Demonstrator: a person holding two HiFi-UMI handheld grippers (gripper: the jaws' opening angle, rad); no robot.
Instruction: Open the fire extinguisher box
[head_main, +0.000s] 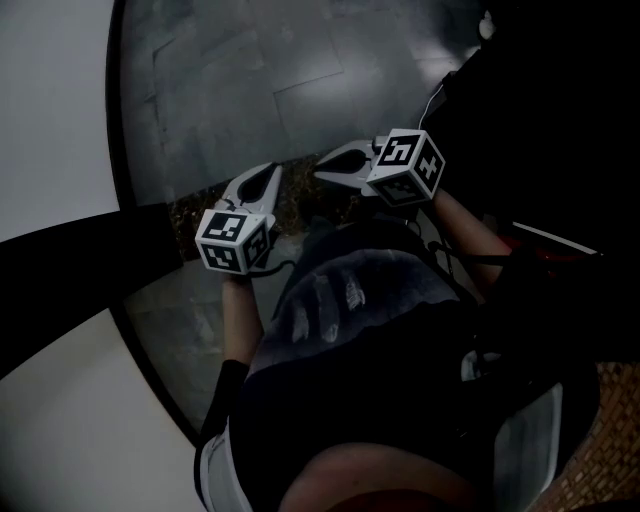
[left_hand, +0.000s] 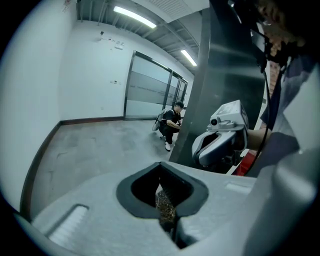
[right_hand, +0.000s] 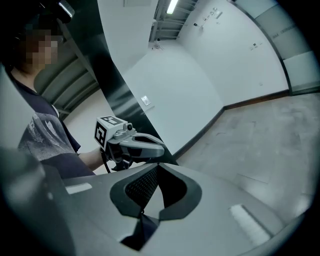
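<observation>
In the dim head view both grippers are held out in front of the person's chest, over a grey tiled floor (head_main: 260, 70). My left gripper (head_main: 271, 172) is shut and holds nothing; its tips meet in the left gripper view (left_hand: 161, 165). My right gripper (head_main: 321, 170) is beside it, also with jaws together and empty, as the right gripper view (right_hand: 158, 166) shows. Each gripper appears in the other's view: the right one (left_hand: 220, 137) and the left one (right_hand: 132, 142). A red-edged object (head_main: 545, 243) shows at the right; I cannot tell whether it is the fire extinguisher box.
A dark column (left_hand: 222, 75) stands close on the right of the left gripper view. A white wall with a black baseboard (head_main: 115, 120) runs along the left. A person crouches far off by a glass partition (left_hand: 171, 122). Speckled brown flooring (head_main: 190, 212) lies beneath the grippers.
</observation>
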